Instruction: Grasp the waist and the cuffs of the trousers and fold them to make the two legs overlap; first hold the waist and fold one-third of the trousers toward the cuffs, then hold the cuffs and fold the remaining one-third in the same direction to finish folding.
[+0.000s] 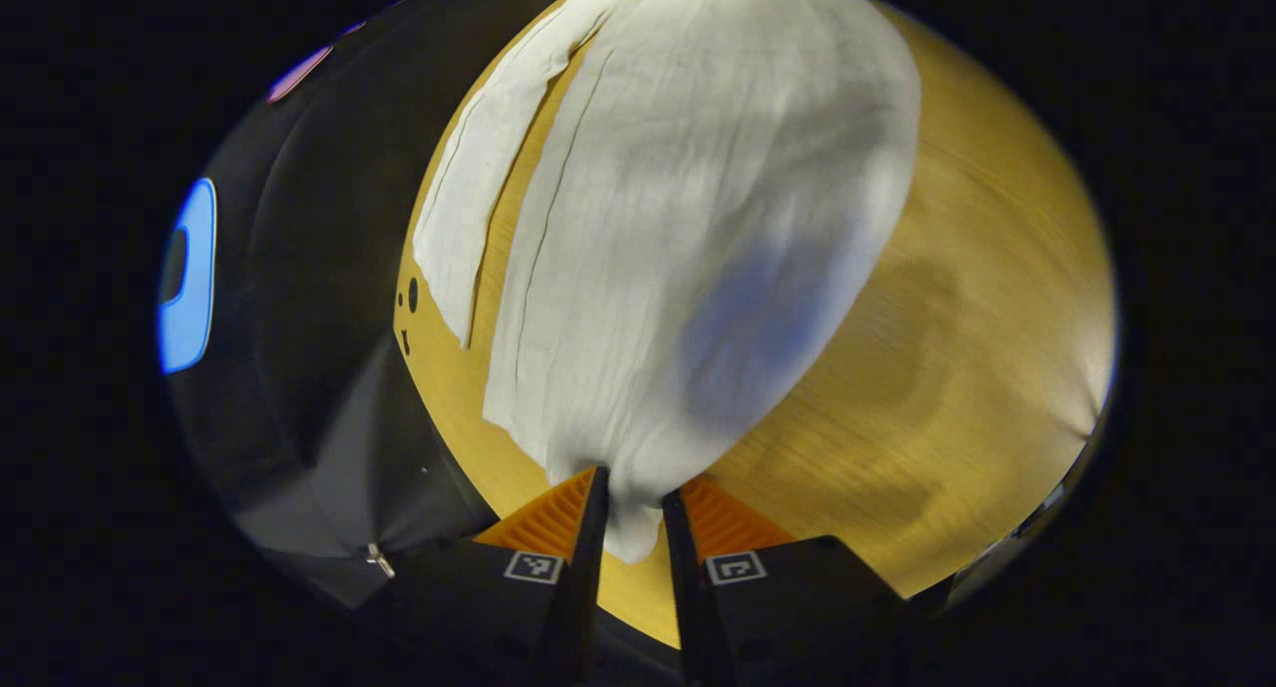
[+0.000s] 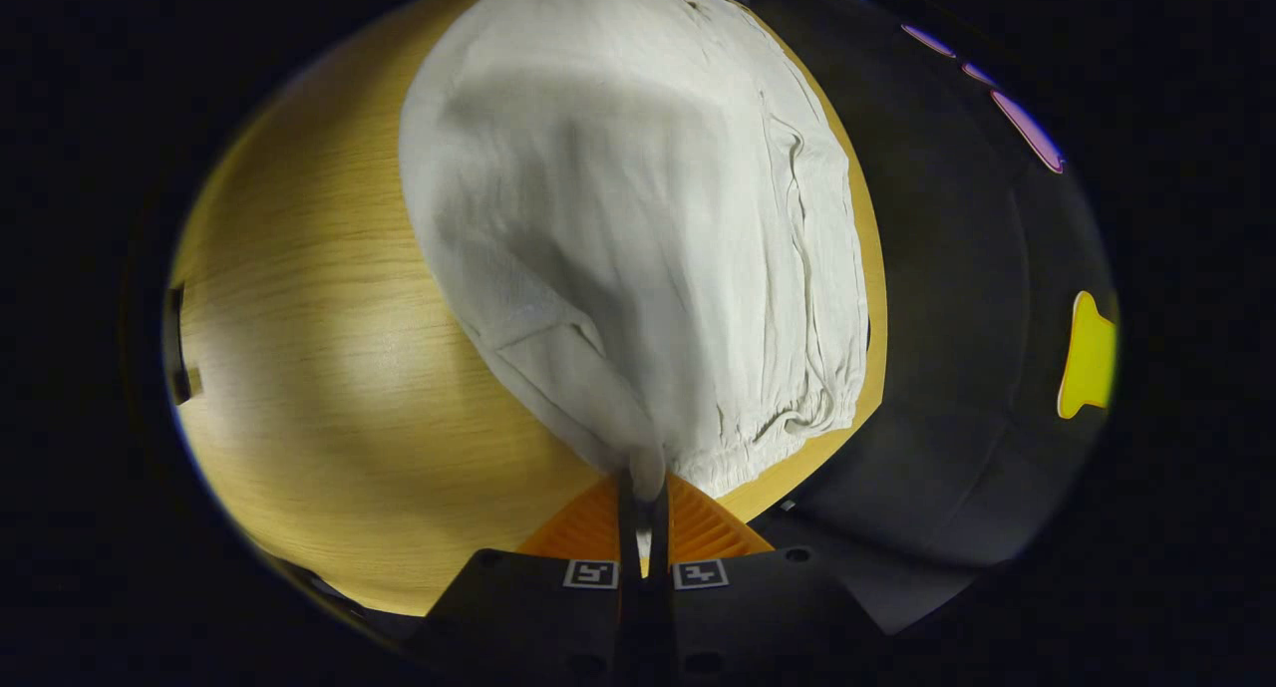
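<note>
One pair of white trousers [image 1: 688, 228] is lying on one wooden table [image 1: 977, 298], and two grippers are working it, one at each end. In the left gripper view, the left gripper [image 1: 634, 508] is pinching a bunched tip of cloth between both fingers, the fabric pulling up from the tabletop into the jaws, which are standing a little apart around the wad. One trouser leg is spreading wide away from the grip; a second, narrower strip [image 1: 478, 178] is lying just beside it toward the table's edge, a sliver of wood showing between them. In the right gripper view, the right gripper [image 2: 644, 513] is clamping tight on the trousers [image 2: 638, 218] too, fingers nearly together on a thin fold near the gathered waistband [image 2: 768, 433]. That elastic waist is sitting close to the table [image 2: 329, 368] edge, almost touching the rim where the dark booth wall [image 2: 957, 318] is dropping away. There is plenty of bare wood on the other side of the cloth in both views, open room to swing the fabric across. Both grippers are pointing down at a slant toward the tabletop, lifting cloth off it.
</note>
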A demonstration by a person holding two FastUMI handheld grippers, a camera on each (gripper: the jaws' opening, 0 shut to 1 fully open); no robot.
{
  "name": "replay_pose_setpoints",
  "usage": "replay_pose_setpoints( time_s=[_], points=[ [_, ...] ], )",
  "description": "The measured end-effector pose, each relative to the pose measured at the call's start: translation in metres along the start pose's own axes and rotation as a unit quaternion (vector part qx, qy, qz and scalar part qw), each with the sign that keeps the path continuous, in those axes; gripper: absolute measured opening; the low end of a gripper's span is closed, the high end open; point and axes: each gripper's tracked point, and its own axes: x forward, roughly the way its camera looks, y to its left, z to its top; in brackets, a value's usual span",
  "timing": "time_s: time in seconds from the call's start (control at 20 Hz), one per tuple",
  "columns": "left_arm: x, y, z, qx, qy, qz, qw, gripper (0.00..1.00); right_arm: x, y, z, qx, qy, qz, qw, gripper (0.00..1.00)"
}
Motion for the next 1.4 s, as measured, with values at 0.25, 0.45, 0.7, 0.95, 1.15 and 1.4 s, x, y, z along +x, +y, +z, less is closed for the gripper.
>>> replay_pose_setpoints(
  time_s=[0.25,0.45,0.7,0.95,1.15,1.4],
  points=[
    [0.005,0.007,0.002,0.004,0.005,0.011,1.000,0.09,-0.001,-0.001,0.000,-0.003,0.000,-0.006,1.000,0.05],
    [0.002,0.006,0.004,-0.056,-0.003,0.021,0.998,0.06,-0.001,-0.007,-0.003,0.032,0.002,-0.011,0.999,0.05],
    [-0.010,0.009,0.014,-0.156,-0.012,0.038,0.987,0.05,-0.030,-0.044,0.000,0.134,-0.015,-0.079,0.988,0.05],
    [-0.038,0.041,0.023,-0.290,-0.035,0.073,0.953,0.05,-0.048,-0.094,0.004,0.276,-0.035,-0.112,0.954,0.05],
    [-0.061,0.091,0.039,-0.391,-0.068,0.100,0.912,0.05,-0.052,-0.134,0.010,0.372,-0.044,-0.124,0.919,0.05],
    [-0.065,0.172,0.078,-0.469,-0.120,0.111,0.868,0.05,-0.038,-0.195,0.027,0.482,-0.073,-0.135,0.863,0.05]
  ],
)
